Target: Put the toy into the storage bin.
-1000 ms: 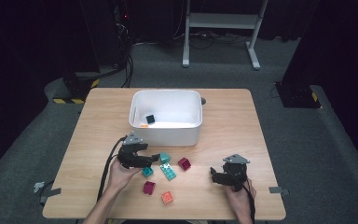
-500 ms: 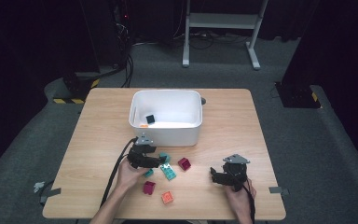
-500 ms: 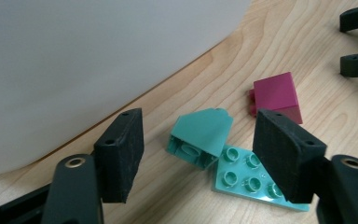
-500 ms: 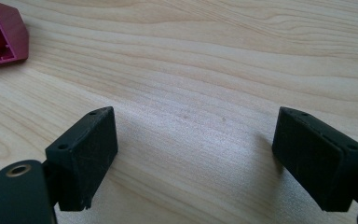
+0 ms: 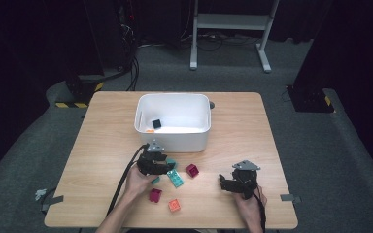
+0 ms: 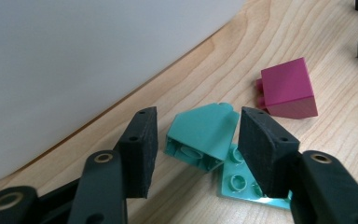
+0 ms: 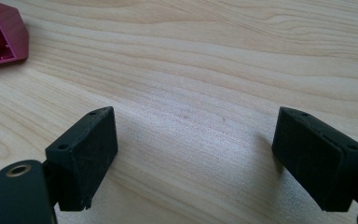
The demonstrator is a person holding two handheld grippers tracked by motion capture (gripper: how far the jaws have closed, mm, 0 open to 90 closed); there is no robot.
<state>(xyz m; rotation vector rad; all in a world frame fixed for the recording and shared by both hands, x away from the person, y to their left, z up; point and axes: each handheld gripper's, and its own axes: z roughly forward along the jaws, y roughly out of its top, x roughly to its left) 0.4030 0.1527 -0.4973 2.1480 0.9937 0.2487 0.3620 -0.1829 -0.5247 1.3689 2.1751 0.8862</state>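
Observation:
In the left gripper view a teal sloped brick (image 6: 205, 130) lies tipped on the wood, leaning on a flat teal plate (image 6: 242, 184). My left gripper (image 6: 198, 119) straddles it. Its jaws have just been closing, with the brick between them. The right pad (image 6: 261, 149) is at the brick's edge and a narrow gap shows at the left pad (image 6: 142, 149). From the high view, the left gripper (image 5: 158, 164) sits just in front of the white bin (image 5: 172, 138). My right gripper (image 5: 229, 182) rests low at the front right, its jaws wide apart over bare wood (image 7: 196, 140).
A magenta brick (image 5: 192, 170) lies right of the teal pieces. A second magenta brick (image 5: 155, 195) and an orange one (image 5: 174, 205) sit nearer the front edge. Inside the bin are a black cube (image 5: 157, 123) and a small orange piece (image 5: 150, 130). The bin wall (image 6: 74, 60) stands close on the left.
The left hand has slid right and down toward the teal bricks, and its jaws have narrowed around the sloped one. The right hand has stayed in place.

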